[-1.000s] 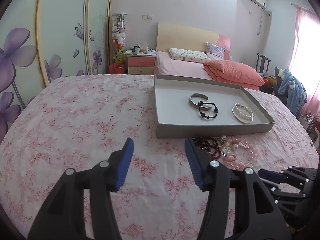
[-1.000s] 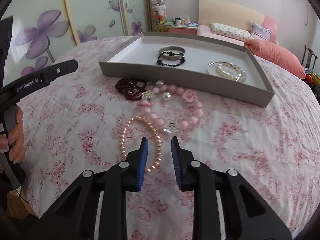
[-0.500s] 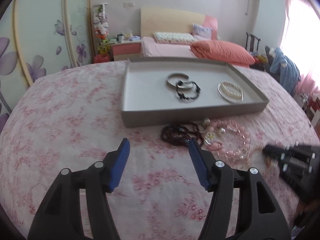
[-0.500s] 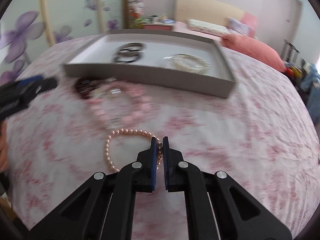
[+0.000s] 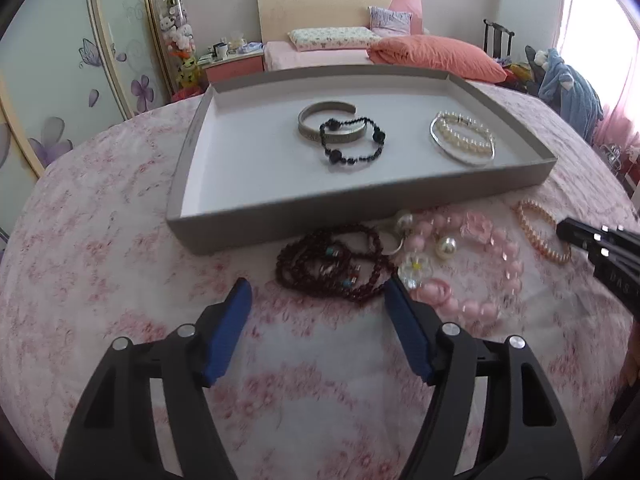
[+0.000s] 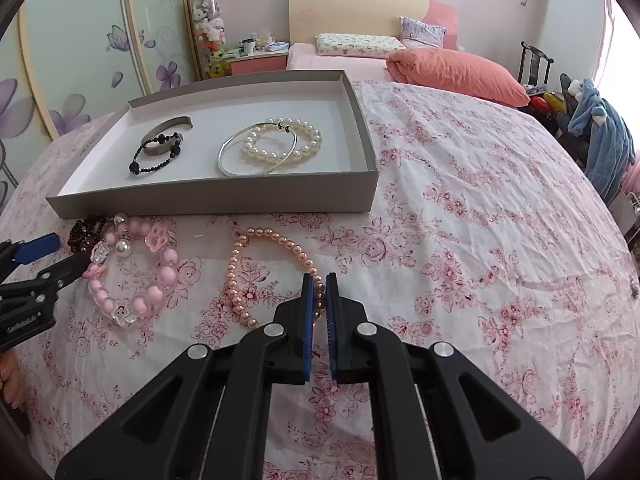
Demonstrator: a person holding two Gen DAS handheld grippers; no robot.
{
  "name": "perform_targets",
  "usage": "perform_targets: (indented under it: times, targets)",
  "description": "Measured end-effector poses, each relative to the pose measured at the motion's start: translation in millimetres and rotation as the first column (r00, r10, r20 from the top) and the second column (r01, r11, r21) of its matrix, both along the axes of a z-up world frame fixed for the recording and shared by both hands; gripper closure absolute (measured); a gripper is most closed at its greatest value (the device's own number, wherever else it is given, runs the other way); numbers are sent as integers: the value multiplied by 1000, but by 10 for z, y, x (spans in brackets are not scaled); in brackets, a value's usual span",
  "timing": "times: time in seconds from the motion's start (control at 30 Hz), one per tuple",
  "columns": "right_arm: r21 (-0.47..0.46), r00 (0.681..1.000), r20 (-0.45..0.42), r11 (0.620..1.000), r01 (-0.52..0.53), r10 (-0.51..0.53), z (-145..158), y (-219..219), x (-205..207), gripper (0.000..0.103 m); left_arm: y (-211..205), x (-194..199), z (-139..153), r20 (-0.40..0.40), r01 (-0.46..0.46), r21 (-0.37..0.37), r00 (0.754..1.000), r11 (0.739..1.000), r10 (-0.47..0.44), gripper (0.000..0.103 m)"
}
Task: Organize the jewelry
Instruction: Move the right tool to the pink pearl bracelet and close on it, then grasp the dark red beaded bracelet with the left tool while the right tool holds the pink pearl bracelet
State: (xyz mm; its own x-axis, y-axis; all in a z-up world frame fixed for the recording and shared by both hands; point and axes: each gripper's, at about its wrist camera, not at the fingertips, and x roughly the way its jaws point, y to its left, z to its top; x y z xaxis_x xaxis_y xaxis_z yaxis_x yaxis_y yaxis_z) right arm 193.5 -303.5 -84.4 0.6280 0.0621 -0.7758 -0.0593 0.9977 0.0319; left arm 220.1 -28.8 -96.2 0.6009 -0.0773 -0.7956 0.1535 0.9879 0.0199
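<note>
Right gripper (image 6: 316, 288) clenched on the peach bracelet (image 6: 256, 272), apparently pinching its near side, on the floral cloth (image 6: 480, 220) near the tray (image 6: 208, 200); left gripper (image 5: 316, 300) released, jaws just been opening, nothing between them, dark beads (image 5: 328, 264) just ahead beside the pink bracelet (image 5: 480, 272).

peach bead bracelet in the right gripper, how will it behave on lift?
The peach bead bracelet is likely floppy: strung beads lying in an uneven loop, so it should sag from the right gripper. Round glossy beads may slip. Probably light.
</note>
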Motion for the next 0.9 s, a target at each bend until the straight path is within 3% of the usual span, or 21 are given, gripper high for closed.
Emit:
perform_targets:
  times: [0.23, 0.37, 0.4, 0.53, 0.9]
  targets:
    - [8, 1000, -1, 1000, -1, 1, 0, -2, -1, 96, -35, 116, -5, 1, 4, -24, 1000, 1000, -4, 39]
    - [7, 1000, 0, 1000, -1, 1, 0, -4, -1, 96, -14, 100, 16, 12, 21, -59, 1000, 998, -20, 62]
    - [7, 1000, 0, 1000, -1, 1, -1, -5, 1, 96, -17, 92, 21, 15, 25, -59, 1000, 998, -24, 74]
    - [9, 1000, -1, 1000, 0, 1, -2, -2, 2, 96, 18, 44, 19, 16, 30, -45, 999, 999, -30, 85]
    - [-8, 1000, 2, 1000, -27, 27, -4, 95, -2, 96, 422, -215, 39, 1, -10, -57, 1000, 998, 10, 85]
